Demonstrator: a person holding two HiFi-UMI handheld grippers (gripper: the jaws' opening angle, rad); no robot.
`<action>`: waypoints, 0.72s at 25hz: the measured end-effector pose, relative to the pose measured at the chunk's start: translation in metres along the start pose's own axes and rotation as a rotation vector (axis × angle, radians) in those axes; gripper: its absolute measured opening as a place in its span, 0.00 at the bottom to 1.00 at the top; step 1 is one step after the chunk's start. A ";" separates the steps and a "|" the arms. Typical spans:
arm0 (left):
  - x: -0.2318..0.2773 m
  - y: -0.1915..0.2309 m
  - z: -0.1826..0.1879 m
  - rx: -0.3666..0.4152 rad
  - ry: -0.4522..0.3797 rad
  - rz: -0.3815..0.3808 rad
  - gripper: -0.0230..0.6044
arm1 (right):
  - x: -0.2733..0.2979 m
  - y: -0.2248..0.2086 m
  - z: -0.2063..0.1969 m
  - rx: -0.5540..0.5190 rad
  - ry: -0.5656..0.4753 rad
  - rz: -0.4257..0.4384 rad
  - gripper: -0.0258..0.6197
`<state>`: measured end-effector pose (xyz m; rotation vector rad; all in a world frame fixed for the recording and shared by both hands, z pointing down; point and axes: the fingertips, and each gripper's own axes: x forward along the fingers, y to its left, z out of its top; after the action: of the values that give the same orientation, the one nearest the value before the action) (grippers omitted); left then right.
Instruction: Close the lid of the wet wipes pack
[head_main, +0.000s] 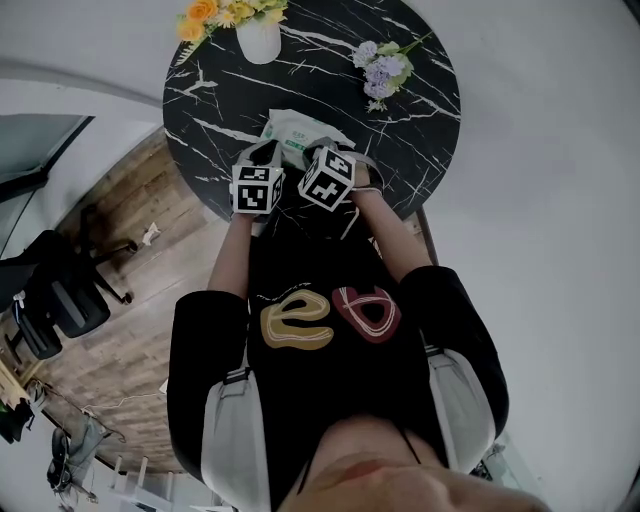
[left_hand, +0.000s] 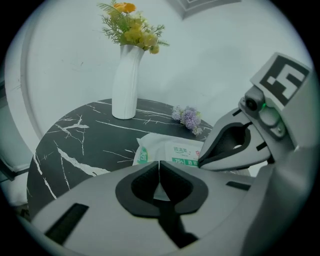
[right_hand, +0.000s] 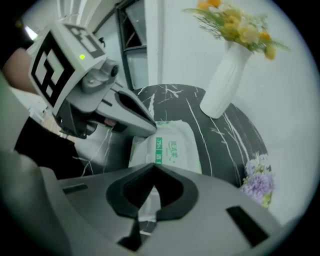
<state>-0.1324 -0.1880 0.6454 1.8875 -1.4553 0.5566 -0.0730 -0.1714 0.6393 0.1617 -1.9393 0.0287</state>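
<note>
Found right gripper (right_hand: 152, 169) clamped shut, nothing seen gripped, tipped down over pack (right_hand: 172, 145), presumably to press the lid flat with closed tips. Saw left gripper (left_hand: 159, 164) closed too, at pack's near edge, likely steadying it; couldn't tell if pinching film. Located pack on table (head_main: 420, 120), toward person's side. Couldn't make out lid.

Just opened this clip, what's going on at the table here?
A person leans over a round black marble table with a gripper in each hand. The left gripper and right gripper sit side by side at the near end of the wet wipes pack, both with jaws together. Whether either pinches the pack, or whether its lid is down, cannot be told. A white vase of flowers and a purple sprig sit farther back.
</note>
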 end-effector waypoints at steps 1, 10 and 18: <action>0.000 0.000 0.000 0.000 -0.001 -0.001 0.07 | 0.000 0.001 0.000 -0.055 0.006 -0.019 0.06; 0.000 -0.002 0.000 0.017 0.011 -0.012 0.07 | 0.005 0.008 0.017 0.022 -0.035 0.006 0.06; -0.001 -0.001 0.000 0.017 0.014 -0.016 0.07 | 0.006 0.003 0.018 0.153 -0.064 0.052 0.06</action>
<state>-0.1319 -0.1876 0.6448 1.9035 -1.4293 0.5756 -0.0927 -0.1711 0.6386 0.2154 -2.0046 0.2087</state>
